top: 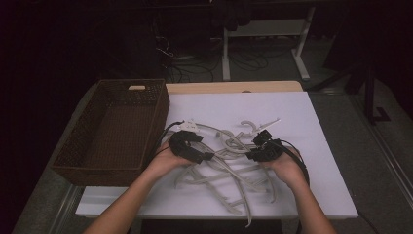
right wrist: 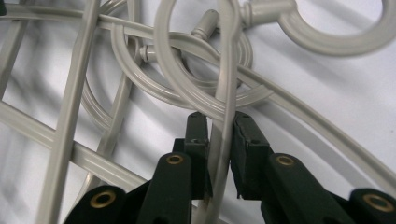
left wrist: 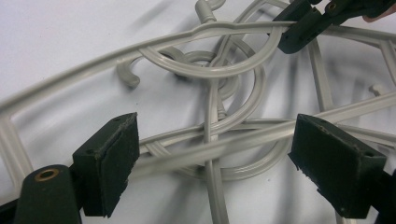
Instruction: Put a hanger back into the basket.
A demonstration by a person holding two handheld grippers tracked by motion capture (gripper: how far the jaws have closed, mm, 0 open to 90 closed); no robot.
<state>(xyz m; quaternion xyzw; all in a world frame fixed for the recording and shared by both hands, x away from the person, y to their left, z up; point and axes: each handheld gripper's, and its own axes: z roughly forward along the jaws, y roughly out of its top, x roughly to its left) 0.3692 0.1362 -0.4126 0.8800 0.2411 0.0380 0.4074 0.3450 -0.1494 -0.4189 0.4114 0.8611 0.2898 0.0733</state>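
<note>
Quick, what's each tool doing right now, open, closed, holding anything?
Left tool: open, jaws wide on either side of hanger bars, not pressing them.
Right tool: closed on a grey hanger's bar.

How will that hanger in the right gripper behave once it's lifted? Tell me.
Probably stiff: the hanger is a thin moulded plastic bar, pinched between the right gripper. Likely light, being an open frame. It may well snag, since its hook and arms interlock with the other hangers, so neighbours could drag along.
</note>
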